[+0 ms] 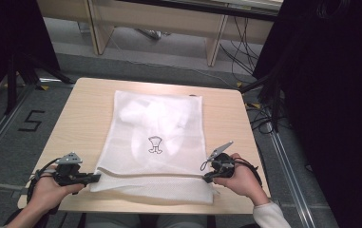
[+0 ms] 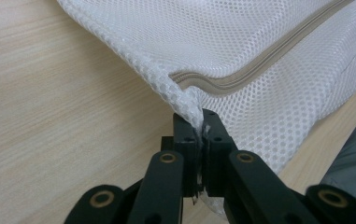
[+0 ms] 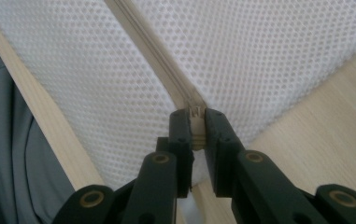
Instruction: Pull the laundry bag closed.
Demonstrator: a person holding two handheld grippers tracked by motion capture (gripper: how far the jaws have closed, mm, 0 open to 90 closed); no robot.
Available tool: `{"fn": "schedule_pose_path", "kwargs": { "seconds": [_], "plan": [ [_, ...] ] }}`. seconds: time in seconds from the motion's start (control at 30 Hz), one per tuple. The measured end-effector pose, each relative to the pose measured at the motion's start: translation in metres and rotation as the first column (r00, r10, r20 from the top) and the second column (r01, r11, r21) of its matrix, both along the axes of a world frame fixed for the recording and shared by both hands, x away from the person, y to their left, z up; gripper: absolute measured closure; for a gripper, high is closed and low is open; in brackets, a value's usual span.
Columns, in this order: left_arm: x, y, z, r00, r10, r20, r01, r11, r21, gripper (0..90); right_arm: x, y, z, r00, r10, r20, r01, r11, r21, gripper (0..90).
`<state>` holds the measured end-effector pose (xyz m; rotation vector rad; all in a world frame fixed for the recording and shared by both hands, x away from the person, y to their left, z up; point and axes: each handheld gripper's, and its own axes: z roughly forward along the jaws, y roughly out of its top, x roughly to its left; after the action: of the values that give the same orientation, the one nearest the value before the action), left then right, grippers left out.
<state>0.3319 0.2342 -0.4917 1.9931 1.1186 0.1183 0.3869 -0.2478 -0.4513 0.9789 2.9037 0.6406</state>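
A white mesh laundry bag [image 1: 155,137] lies flat on the wooden table [image 1: 83,114], with white cloth inside and a small black drawing on it. Its zipper [image 2: 259,65] runs along the near end. My left gripper [image 1: 97,177] is at the bag's near left corner; in the left gripper view it [image 2: 200,123] is shut on a pinch of mesh by the zipper's end. My right gripper [image 1: 207,178] is at the near right corner. In the right gripper view it [image 3: 196,119] is shut on the zipper pull [image 3: 196,128] at the end of the zipper track [image 3: 152,51].
The table's near edge [image 3: 49,126] runs just below the bag, with the person's grey trousers [image 3: 7,154] beyond it. Cables [image 1: 245,52] lie on the floor behind the table, black curtains [image 1: 330,95] hang at right, and a painted "5" [image 1: 30,120] marks the floor at left.
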Motion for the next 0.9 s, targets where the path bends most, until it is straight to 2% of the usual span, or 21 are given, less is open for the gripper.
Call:
{"fn": "schedule_pose_path", "kwargs": {
  "seconds": [0.2,0.27,0.33,0.37,0.47,0.5,0.57,0.6,0.63,0.67,0.73,0.77,0.83,0.87,0.9],
  "plan": [
    [-0.0002,-0.0004,-0.0002,1.0,-0.002,-0.004,0.001,1.0,-0.006,86.2,-0.0014,-0.0023,0.0001,0.9994,-0.019,-0.029,0.019,0.9998,0.005,82.6],
    [-0.0003,-0.0001,0.0005,0.9998,-0.008,-0.017,0.009,0.9999,0.007,86.2,-0.0004,-0.0027,0.0,0.9998,-0.014,-0.013,0.013,0.9999,-0.006,82.6],
    [0.0,0.0,0.0002,0.9996,-0.013,-0.025,0.013,0.9999,0.004,86.2,-0.0012,-0.0025,0.0001,0.9994,-0.022,-0.025,0.022,0.9998,-0.004,82.6],
    [0.0,0.0003,-0.0004,0.9998,-0.012,-0.017,0.012,0.9999,0.005,86.2,0.0001,-0.0038,-0.0002,0.9999,-0.009,-0.009,0.009,0.9998,-0.019,82.6],
    [-0.0001,-0.0001,-0.0011,0.9999,-0.007,-0.012,0.007,1.0,0.0,86.2,0.0016,-0.0056,-0.0026,0.9999,0.007,-0.008,-0.007,0.9997,-0.021,82.6],
    [0.0003,0.0007,0.0,0.9994,-0.02,-0.027,0.02,0.9997,0.011,86.2,0.0016,-0.0056,-0.0024,0.9999,0.006,-0.009,-0.006,0.9997,-0.022,82.6],
    [0.0003,0.0008,-0.0002,0.9994,-0.02,-0.028,0.021,0.9997,0.01,86.2,0.0016,-0.0055,-0.0026,1.0,0.009,-0.004,-0.009,0.9997,-0.023,82.6],
    [0.0,0.0,-0.0011,0.9998,-0.01,-0.017,0.011,0.9999,0.002,86.2,0.0017,-0.0056,-0.0027,0.9999,0.009,-0.006,-0.009,0.9997,-0.024,82.7],
    [-0.0002,-0.0003,-0.0009,0.9998,-0.008,-0.019,0.008,0.9999,0.008,86.2,0.0017,-0.0057,-0.003,0.9999,0.008,-0.008,-0.008,0.9997,-0.025,82.6],
    [0.0009,0.0022,0.0001,0.9986,-0.044,-0.031,0.045,0.9985,0.033,86.2,0.0017,-0.0056,-0.0034,0.9998,0.007,-0.018,-0.007,0.9995,-0.032,82.6],
    [0.0003,0.0011,-0.0005,0.9993,-0.024,-0.03,0.025,0.9993,0.027,86.2,0.0019,-0.006,-0.0043,0.9999,0.003,-0.015,-0.003,0.9995,-0.03,82.6],
    [0.0003,0.0022,-0.0004,0.999,-0.037,-0.026,0.038,0.9985,0.039,86.2,0.0021,-0.0062,-0.0043,0.9998,0.006,-0.019,-0.006,0.9996,-0.029,82.6],
    [0.0003,0.0008,-0.0011,0.9991,-0.026,-0.034,0.027,0.9993,0.027,86.1,0.0018,-0.0056,-0.0042,0.9999,0.006,-0.013,-0.006,0.9994,-0.033,82.6],
    [0.0006,0.0021,-0.0008,0.9983,-0.045,-0.036,0.046,0.9978,0.046,86.1,0.0005,-0.0045,-0.0038,0.9997,-0.013,-0.022,0.012,0.9991,-0.04,82.6],
    [-0.0004,-0.0014,-0.0033,0.9995,-0.012,-0.031,0.012,0.9999,0.003,86.0,0.0002,-0.0042,-0.0043,0.9995,-0.017,-0.026,0.016,0.9992,-0.038,82.6]
  ]
}}
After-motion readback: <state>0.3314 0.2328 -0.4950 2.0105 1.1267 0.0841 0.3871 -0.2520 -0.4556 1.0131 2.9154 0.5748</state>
